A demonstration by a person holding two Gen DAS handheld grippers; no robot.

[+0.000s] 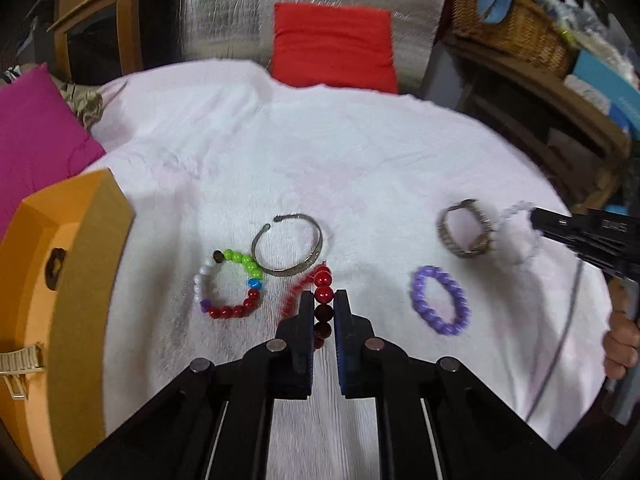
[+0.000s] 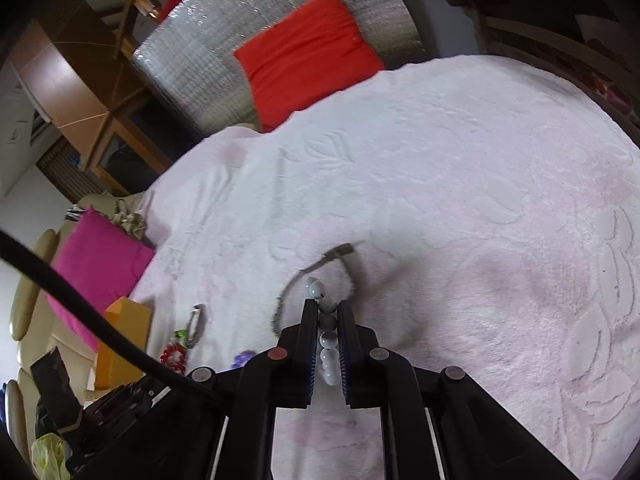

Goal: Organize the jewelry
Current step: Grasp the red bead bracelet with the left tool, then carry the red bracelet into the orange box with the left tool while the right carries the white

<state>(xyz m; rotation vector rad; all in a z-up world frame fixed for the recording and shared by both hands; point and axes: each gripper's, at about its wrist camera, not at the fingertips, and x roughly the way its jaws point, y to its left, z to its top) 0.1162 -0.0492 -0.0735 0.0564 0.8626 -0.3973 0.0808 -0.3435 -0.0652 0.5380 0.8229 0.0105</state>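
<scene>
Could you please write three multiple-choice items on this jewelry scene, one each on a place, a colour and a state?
1. Where does the silver cuff bangle lie?
A. inside the orange box
B. on the white cloth, beside the multicolour bead bracelet
C. on the red cushion

2. What colour is the bead bracelet lying free to the right of the left gripper?
A. purple
B. yellow
C. black

3. What is the right gripper doing?
A. open over bare cloth
B. shut on the purple bracelet
C. shut on a white bead bracelet

Answers:
1 B: the bangle rests on the white cloth, touching the multicolour bead bracelet.
2 A: the purple bracelet sits right of the left gripper.
3 C: the right gripper clamps the white bead bracelet.
</scene>
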